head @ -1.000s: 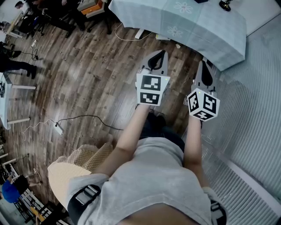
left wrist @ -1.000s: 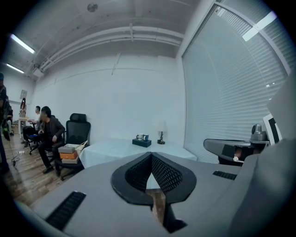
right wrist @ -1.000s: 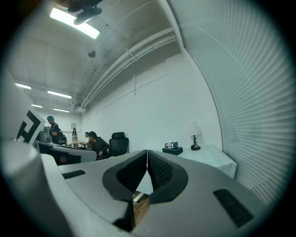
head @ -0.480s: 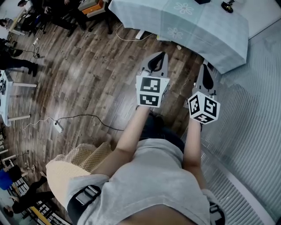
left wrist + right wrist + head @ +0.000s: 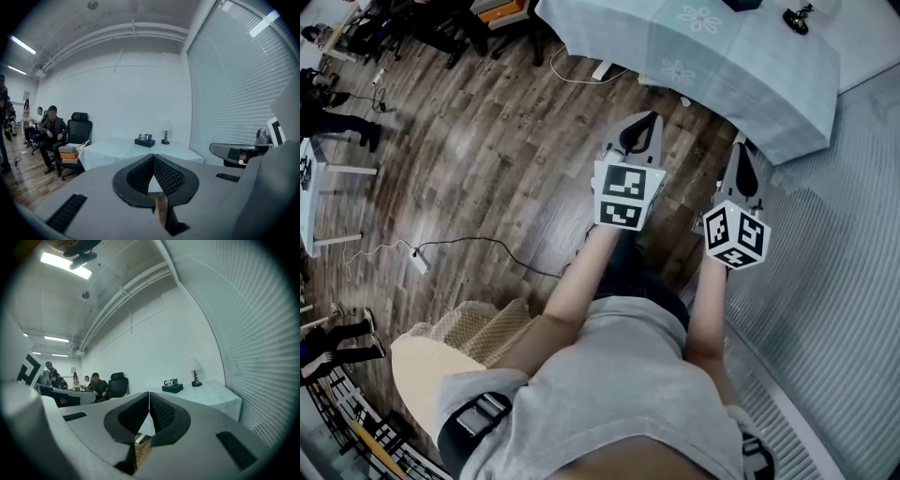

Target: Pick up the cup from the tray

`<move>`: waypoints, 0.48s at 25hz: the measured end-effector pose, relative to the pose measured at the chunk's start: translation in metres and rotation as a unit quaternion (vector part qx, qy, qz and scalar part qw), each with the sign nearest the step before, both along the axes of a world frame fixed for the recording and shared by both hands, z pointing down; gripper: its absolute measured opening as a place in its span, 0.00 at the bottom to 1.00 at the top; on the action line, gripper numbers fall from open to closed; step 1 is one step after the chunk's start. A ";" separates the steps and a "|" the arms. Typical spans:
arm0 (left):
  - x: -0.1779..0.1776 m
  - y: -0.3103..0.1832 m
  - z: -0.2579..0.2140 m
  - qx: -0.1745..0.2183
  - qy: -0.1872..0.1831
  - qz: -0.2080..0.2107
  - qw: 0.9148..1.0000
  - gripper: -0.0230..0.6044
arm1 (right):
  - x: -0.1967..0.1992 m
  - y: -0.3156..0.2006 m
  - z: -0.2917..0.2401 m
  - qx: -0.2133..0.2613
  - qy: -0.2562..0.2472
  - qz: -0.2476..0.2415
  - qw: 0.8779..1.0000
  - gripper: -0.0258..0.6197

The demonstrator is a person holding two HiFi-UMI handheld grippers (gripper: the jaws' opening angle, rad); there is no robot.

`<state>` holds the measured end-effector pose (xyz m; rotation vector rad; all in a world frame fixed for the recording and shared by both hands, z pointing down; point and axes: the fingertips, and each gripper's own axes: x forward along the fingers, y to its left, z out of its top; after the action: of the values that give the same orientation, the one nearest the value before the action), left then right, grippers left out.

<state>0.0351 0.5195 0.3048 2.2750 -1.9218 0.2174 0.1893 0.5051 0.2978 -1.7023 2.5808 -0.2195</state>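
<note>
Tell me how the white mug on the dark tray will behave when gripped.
The white mug looks like rigid ceramic: probably stiff, perhaps slippery. It stands upright on the dark tray beside a blue cup, so a sideways nudge might tip it or knock that neighbour.

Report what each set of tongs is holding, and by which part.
Nothing is held. The left tongs and the right tongs are both shut with nothing between them; the cups sit far ahead on the tray.
</note>
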 end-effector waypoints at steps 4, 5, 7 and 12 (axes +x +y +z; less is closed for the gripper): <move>-0.006 -0.028 0.003 0.001 0.004 0.005 1.000 0.04 | -0.007 -0.025 0.002 0.002 -0.003 0.001 1.000 0.05; -0.008 -0.037 0.003 0.002 0.004 0.006 1.000 0.04 | -0.010 -0.033 0.002 0.002 -0.003 0.001 1.000 0.05; -0.013 -0.056 0.002 0.002 0.003 0.009 1.000 0.04 | -0.015 -0.051 0.002 0.002 -0.006 0.003 1.000 0.05; -0.029 -0.106 -0.010 0.008 -0.001 0.014 1.000 0.04 | -0.033 -0.102 -0.009 0.006 -0.006 0.007 1.000 0.05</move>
<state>0.0058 0.4138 0.2952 2.3139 -1.9010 0.2077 0.1564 0.4028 0.2889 -1.7099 2.5556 -0.2132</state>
